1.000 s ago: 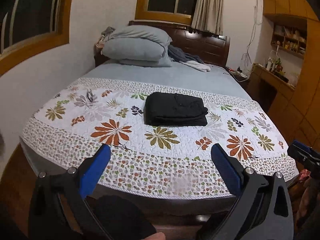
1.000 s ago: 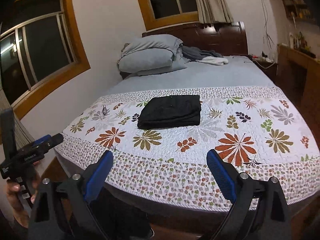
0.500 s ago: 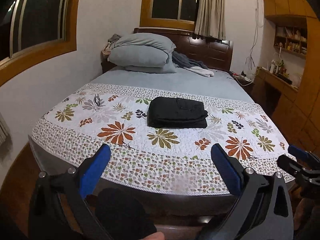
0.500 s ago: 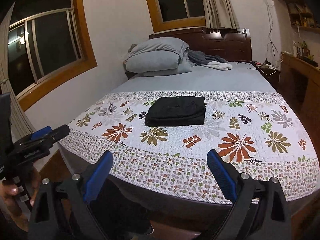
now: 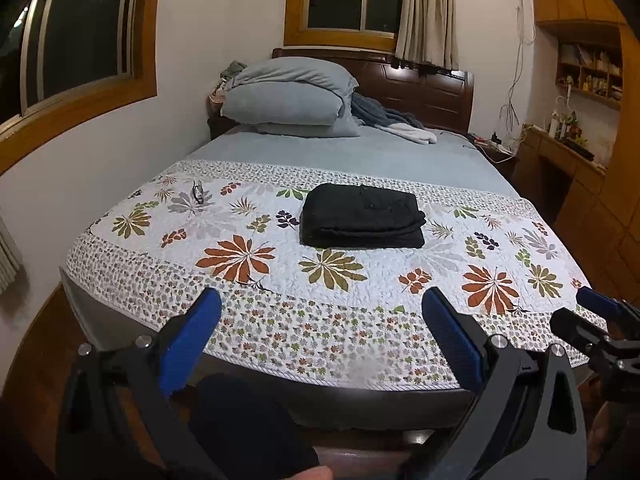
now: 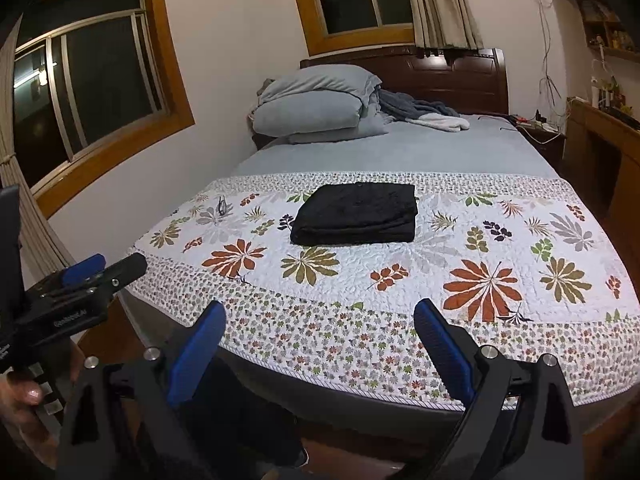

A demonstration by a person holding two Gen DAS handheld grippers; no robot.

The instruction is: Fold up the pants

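Observation:
Black pants lie folded into a neat rectangle on the floral quilt in the middle of the bed. My left gripper is open with blue pads, held off the foot of the bed, well short of the pants. My right gripper is also open and empty, likewise back from the bed's foot edge. In the right wrist view the left gripper shows at the left, held by a hand. In the left wrist view the right gripper shows at the right edge.
Grey pillows and crumpled clothes lie at the headboard. A pair of glasses rests on the quilt's left part. A wooden desk and shelves stand on the right; windows line the left wall.
Both grippers have drawn back and risen from the bed, so the bed looks smaller and farther. The pants have not moved.

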